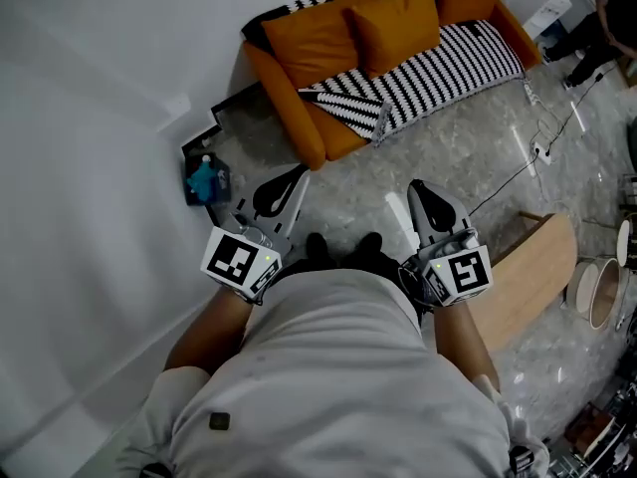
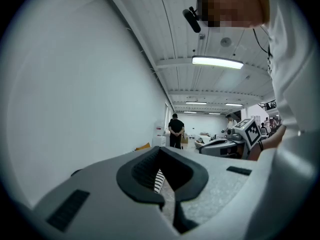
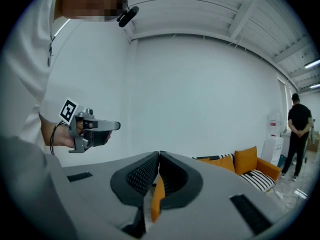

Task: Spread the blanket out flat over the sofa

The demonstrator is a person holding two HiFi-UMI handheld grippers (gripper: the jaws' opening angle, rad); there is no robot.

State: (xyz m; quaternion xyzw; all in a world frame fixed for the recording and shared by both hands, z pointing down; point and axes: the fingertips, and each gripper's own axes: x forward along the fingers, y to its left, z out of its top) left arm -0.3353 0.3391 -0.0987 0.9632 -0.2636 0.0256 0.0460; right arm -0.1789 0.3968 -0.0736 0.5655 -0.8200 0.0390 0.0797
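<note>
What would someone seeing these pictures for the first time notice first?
The orange sofa with three orange cushions stands against the white wall at the top of the head view. A black-and-white striped blanket lies over its seat and backrest. Nearer the camera, the left gripper and the right gripper are held low in front of the person, both shut and empty, pointing toward the sofa.

Blanket: striped cloth, matt. Sofa and cushions: smooth orange upholstery with a faint sheen. Floor: speckled stone, polished and glossy. Board: pale matt wood. Left gripper and right gripper: grainy matt grey plastic with black ribbed pads.
</note>
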